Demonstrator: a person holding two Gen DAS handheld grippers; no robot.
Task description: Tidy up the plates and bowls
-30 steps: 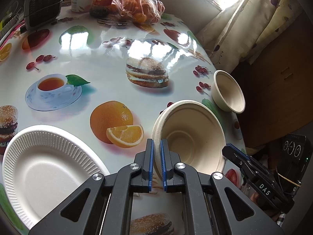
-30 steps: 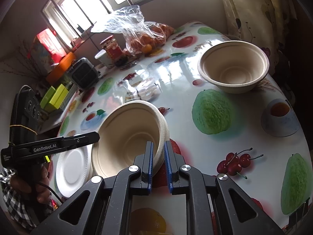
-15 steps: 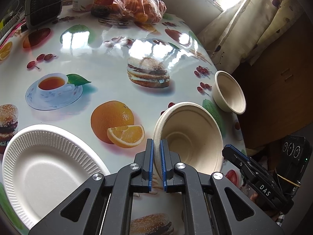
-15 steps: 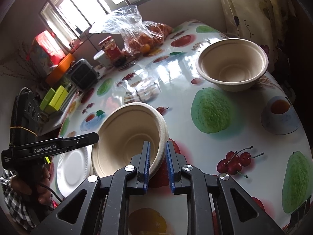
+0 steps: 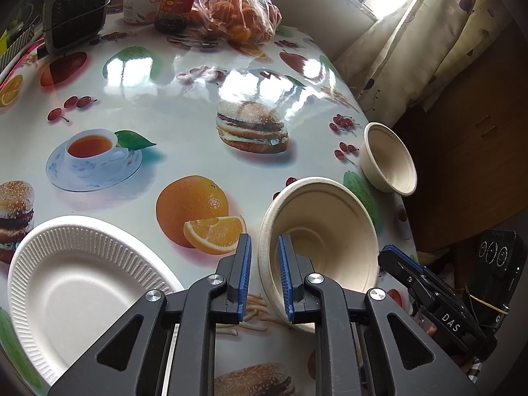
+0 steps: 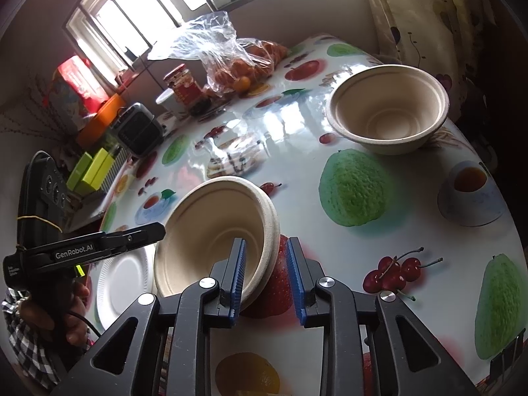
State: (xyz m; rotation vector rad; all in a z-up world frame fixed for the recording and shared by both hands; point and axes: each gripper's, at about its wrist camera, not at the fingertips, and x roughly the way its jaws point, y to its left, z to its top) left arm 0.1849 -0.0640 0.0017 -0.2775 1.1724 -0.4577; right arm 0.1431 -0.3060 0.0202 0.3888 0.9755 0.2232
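I see both my left gripper [image 5: 264, 275] and right gripper [image 6: 265, 280] opening, releasing the beige pulp bowl's [image 5: 326, 231] near rim on the surface [image 5: 184, 99].

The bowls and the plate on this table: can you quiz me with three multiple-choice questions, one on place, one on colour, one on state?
1. In the left wrist view, the plate lies: A) left of the near bowl; B) inside it; C) on top of it.
2. The plate is: A) green; B) white; C) black.
3. The far bowl stands: A) upside down; B) on its side; C) upright, empty.

A: tablecloth shows between plate and bowl.
B: its ribbed rim is plain white.
C: its empty inside faces up.
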